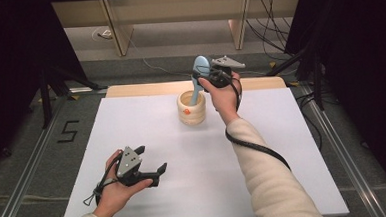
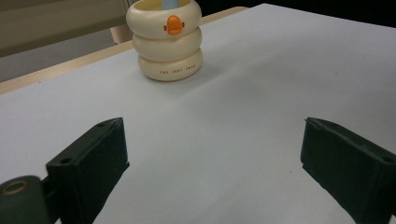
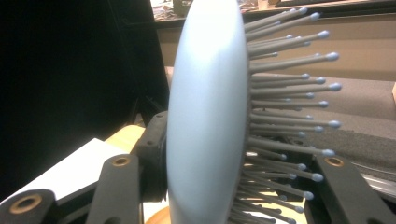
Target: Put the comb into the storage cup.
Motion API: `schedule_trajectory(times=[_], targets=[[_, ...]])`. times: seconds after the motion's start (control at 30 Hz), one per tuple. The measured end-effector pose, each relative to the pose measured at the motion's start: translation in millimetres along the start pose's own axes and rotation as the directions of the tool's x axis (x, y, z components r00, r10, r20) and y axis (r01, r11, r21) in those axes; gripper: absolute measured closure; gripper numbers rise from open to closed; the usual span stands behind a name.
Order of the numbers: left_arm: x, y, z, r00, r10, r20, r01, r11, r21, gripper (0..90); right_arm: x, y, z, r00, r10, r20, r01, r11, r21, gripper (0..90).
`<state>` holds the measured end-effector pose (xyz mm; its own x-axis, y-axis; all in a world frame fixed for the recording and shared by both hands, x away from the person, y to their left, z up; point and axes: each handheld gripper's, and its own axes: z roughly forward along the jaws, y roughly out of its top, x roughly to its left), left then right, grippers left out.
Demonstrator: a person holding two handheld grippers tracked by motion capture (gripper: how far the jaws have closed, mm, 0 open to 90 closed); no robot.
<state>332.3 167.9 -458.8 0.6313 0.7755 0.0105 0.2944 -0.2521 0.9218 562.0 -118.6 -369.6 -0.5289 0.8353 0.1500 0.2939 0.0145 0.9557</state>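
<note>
The person holds the right gripper (image 1: 205,77) up over the far middle of the white table (image 1: 147,131), and its jaws are clamped on the head of a light blue hairbrush (image 1: 199,72). In the right gripper view the brush head (image 3: 205,116) stands upright between the two black jaws, with the smooth back toward one jaw and the bristles (image 3: 289,112) pointing to the other side. The handle of the brush goes down into a cream cup (image 1: 191,107) (it looks like three fat rings stacked one on another), which stands on the table near the far edge. The cup has a small orange mark on its upper ring, seen clearly in the left gripper view (image 2: 173,25), and there a bit of the blue handle (image 2: 171,3) shows inside its rim.

The left gripper (image 1: 154,163) is in the person's left hand (image 1: 116,187), low over the near left part of the table and well apart from the cup. Its jaws stand wide apart with nothing between them, only bare table below.
</note>
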Motion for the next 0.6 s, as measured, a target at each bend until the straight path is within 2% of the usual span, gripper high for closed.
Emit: schedule_trajectory(times=[0.6], targets=[[-0.4, 0.4, -0.4, 1.0, 0.001, -0.001, -0.001, 1.0, -0.002, 7.0, 1.5, -7.7, 4.1, 1.0, -0.009, -0.002, 0.009, 1.0, 0.023, 49.0]])
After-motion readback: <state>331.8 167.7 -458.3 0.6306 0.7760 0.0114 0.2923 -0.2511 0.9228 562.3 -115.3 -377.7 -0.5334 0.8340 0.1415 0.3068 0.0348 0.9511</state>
